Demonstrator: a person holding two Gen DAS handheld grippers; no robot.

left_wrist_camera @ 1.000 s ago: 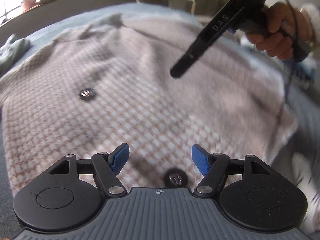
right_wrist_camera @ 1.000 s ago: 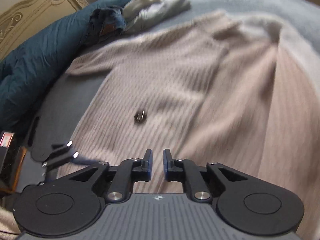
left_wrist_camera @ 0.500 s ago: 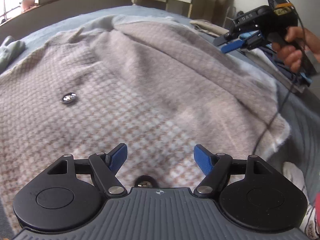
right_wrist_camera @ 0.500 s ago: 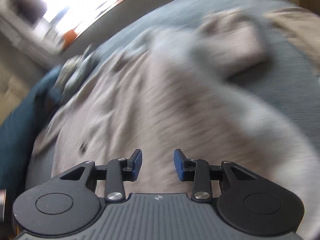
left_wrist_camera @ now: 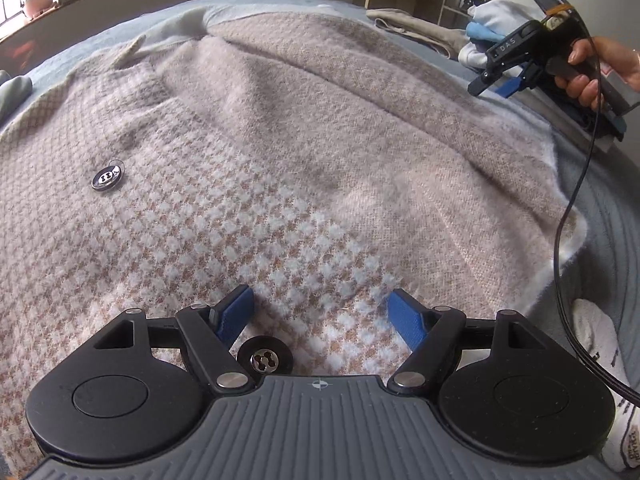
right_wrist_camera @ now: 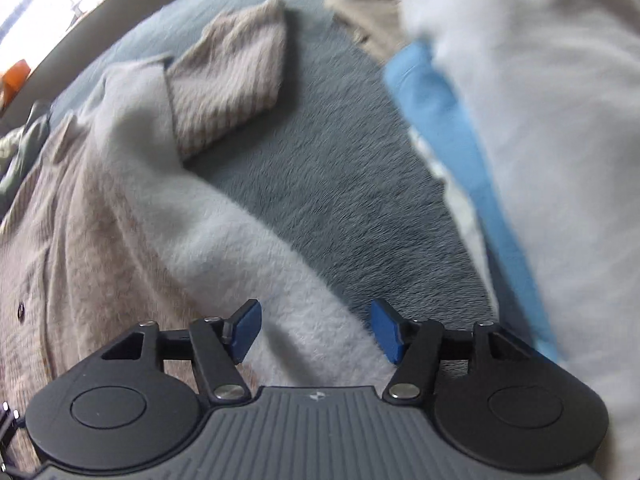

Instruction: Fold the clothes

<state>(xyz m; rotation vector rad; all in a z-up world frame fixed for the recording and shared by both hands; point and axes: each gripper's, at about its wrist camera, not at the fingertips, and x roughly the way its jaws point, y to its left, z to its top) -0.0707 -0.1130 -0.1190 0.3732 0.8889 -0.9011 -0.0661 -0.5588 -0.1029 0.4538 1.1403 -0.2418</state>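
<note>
Woolly beige-and-white checked coat (left_wrist_camera: 304,168) lies spread on the grey bed cover (right_wrist_camera: 340,184); my right gripper (right_wrist_camera: 316,330) has swung to its sleeve edge, jaws opening empty, while my left gripper (left_wrist_camera: 320,314) hovers spread, so the next fold begins.
</note>
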